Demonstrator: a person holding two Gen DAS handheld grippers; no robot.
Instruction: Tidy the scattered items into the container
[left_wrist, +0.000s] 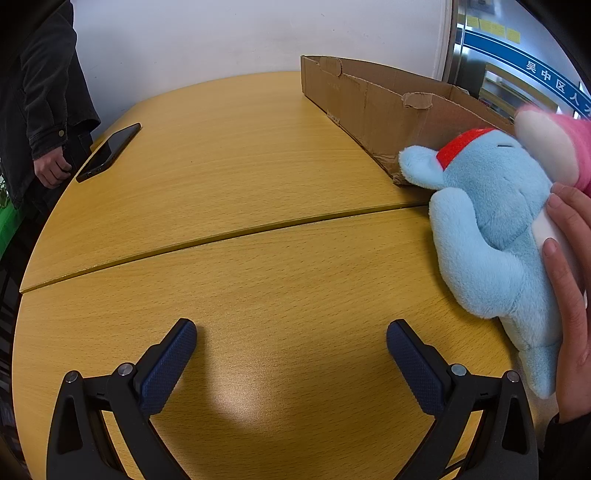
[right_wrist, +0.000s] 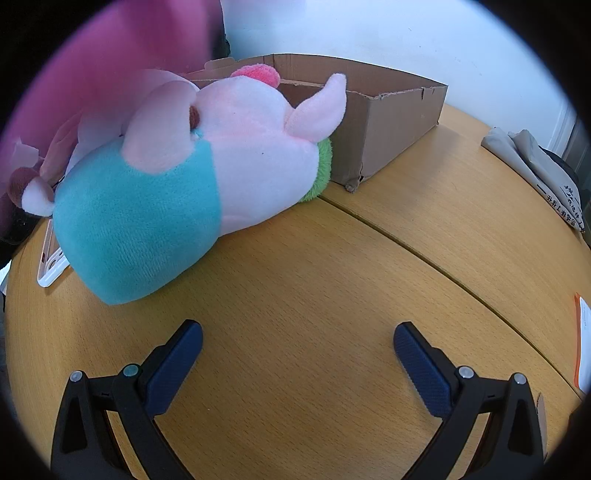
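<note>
A light-blue plush toy (left_wrist: 491, 229) with a red band lies at the right in the left wrist view, a person's hand (left_wrist: 570, 280) resting on it. Behind it stands a low cardboard box (left_wrist: 373, 107). My left gripper (left_wrist: 291, 341) hovers open over bare table, left of and nearer than the blue toy. In the right wrist view a pink and teal plush toy (right_wrist: 192, 177) lies against the cardboard box (right_wrist: 391, 122). My right gripper (right_wrist: 297, 343) is open, nearer than the toy and apart from it, with nothing between its fingers.
A black phone (left_wrist: 109, 151) lies near the wooden table's (left_wrist: 240, 177) far left edge, beside a standing person (left_wrist: 40, 96). A white frame-like object (right_wrist: 51, 266) lies left of the pink toy. Folded grey fabric (right_wrist: 535, 166) and an orange-edged paper (right_wrist: 583, 347) sit at the right.
</note>
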